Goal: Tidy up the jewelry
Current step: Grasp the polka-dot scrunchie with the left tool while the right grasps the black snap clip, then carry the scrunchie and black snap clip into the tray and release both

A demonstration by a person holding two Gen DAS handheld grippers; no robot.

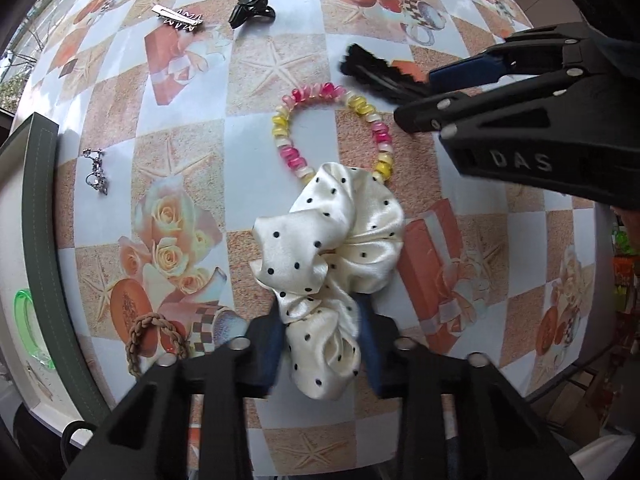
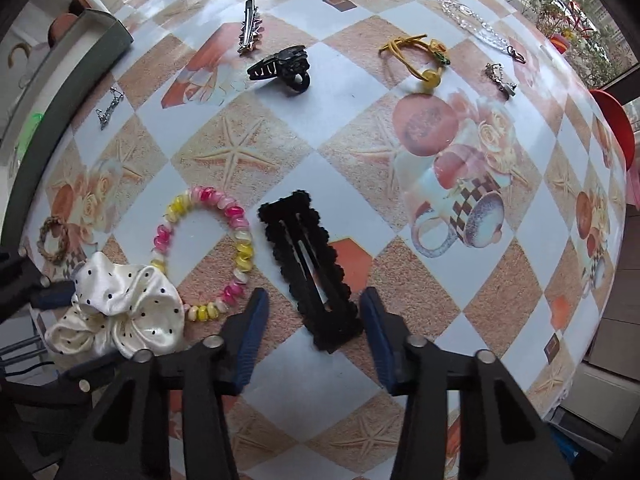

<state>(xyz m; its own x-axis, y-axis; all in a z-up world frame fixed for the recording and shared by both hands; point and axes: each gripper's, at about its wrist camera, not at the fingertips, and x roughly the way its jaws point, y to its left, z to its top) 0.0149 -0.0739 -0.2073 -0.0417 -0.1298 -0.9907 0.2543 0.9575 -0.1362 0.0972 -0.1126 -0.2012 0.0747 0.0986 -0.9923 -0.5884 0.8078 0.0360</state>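
The jaws of the left gripper point(image 1: 322, 350) pinched the lower folds of the white polka-dot scrunchie point(image 1: 332, 264), the blue pads pressing into the satin from both sides, while the jaws of the right gripper point(image 2: 314, 344) stood either side of the black scalloped snap clip point(image 2: 310, 270) with a gap showing at each pad, so the clip was bracketed, not yet gripped. Both items lay on the table point(image 2: 460, 312), the scrunchie overlapping the pink-and-yellow coil hair tie point(image 2: 208, 248) and the snap clip just beside that tie. The job looked barely begun: a black claw clip point(image 2: 282, 68), a silver clip point(image 2: 249, 28), a yellow hair tie point(image 2: 416, 58), a braided tan hair tie point(image 1: 154, 342) and several small sparkly pieces were scattered over the cloth. The green-rimmed tray point(image 1: 40, 220) at the table's edge held only a green translucent piece point(image 1: 28, 320) and little else that could be made out, so nearly everything remained to be gathered.
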